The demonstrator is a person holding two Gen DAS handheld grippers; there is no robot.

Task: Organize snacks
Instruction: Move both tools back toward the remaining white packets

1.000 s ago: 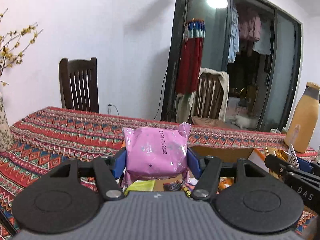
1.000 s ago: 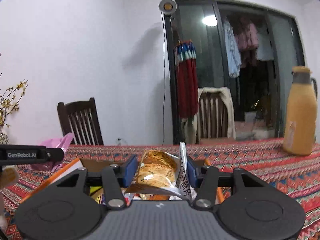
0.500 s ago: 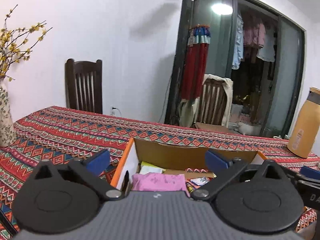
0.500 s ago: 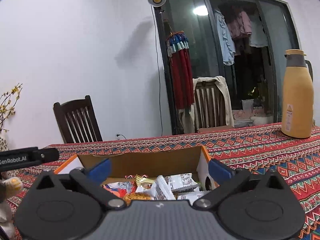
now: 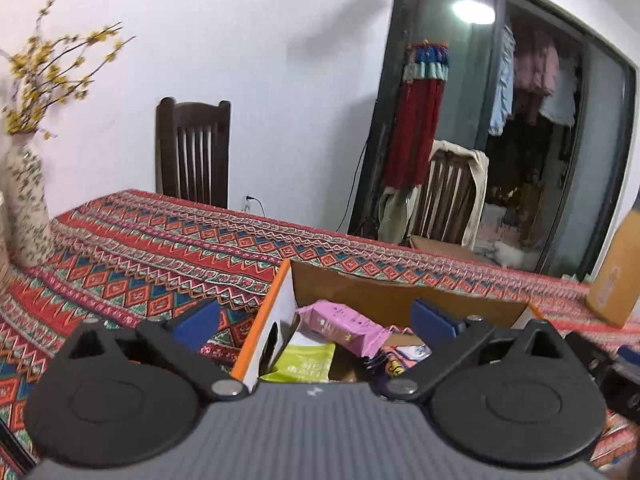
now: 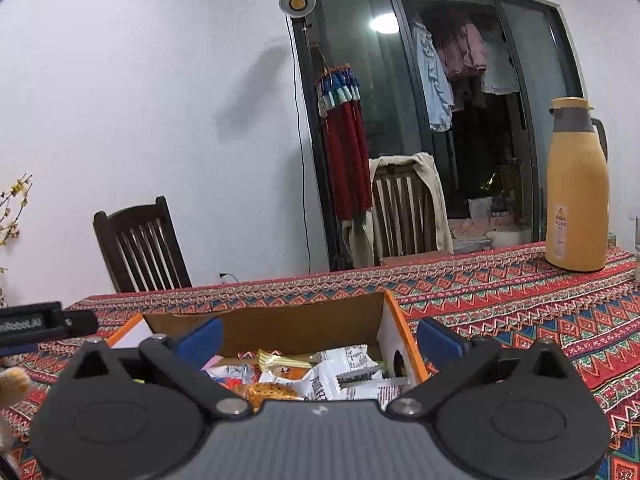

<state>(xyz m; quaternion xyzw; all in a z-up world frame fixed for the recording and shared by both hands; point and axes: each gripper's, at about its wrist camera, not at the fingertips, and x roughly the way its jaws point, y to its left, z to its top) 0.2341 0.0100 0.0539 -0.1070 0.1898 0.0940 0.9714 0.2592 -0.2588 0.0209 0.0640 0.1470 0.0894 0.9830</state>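
An open cardboard box [image 5: 384, 294] with orange-edged flaps sits on the patterned tablecloth. A pink snack packet [image 5: 344, 326] lies inside it on a green packet [image 5: 306, 364]. My left gripper [image 5: 316, 318] hovers over the box's left end, open, nothing between its blue pads. In the right wrist view the same box [image 6: 280, 324] holds several packets, among them a white printed one [image 6: 344, 374] and an orange biscuit pack [image 6: 272, 392]. My right gripper [image 6: 318, 338] stands open above them, holding nothing.
A tan thermos jug [image 6: 576, 188] stands on the table [image 6: 520, 300] at the right, a drinking glass [image 6: 636, 240] beside it. A flowered vase [image 5: 26, 208] stands at the left. Two dark wooden chairs [image 5: 194, 152] sit behind the table. The left gripper's body [image 6: 36, 322] shows at the left.
Both grippers opened. The pink packet dropped from the left one into the box, and the biscuit packet dropped from the right one into the box.
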